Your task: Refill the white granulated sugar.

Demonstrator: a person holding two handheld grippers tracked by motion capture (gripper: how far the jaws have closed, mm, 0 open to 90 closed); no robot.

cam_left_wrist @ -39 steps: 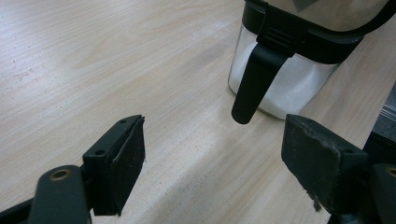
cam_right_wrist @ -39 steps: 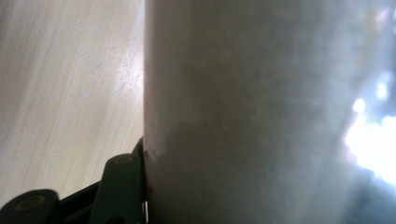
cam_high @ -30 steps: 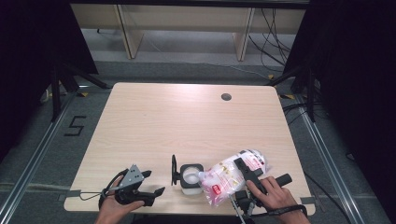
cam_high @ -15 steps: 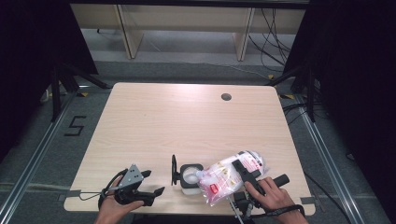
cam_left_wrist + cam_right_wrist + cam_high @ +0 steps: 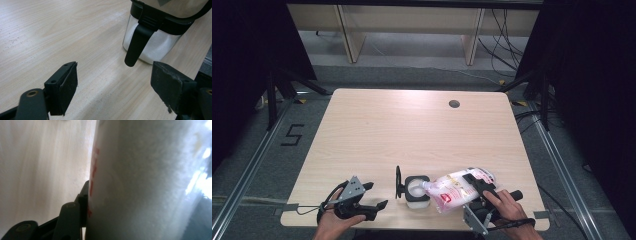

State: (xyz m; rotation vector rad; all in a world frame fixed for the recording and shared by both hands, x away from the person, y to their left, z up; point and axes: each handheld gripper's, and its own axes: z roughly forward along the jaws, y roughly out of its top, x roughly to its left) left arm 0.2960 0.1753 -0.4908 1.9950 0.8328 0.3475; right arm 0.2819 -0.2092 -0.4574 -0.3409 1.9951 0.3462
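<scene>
A clear bag of white powder with red print (image 5: 455, 189) lies tilted, its spout over an open square container (image 5: 417, 191) that holds white powder. The container's black lid (image 5: 398, 181) stands flipped up on its left. My right gripper (image 5: 472, 183) is shut on the bag's rear half, and its jaws have just been closing a little on it. In the right gripper view the bag (image 5: 150, 182) presses against one finger (image 5: 83, 202). My left gripper (image 5: 377, 195) rests open left of the container. Its jaws (image 5: 113, 82) stand wide apart with nothing between them, just short of the container (image 5: 155, 47).
The wooden table (image 5: 412, 130) has a round cable hole (image 5: 454, 104) at the back right. The container and both hands sit close to the table's front edge. Metal rails run along the floor on both sides.
The right hand has shifted very slightly with the bag. The left gripper has not moved.
</scene>
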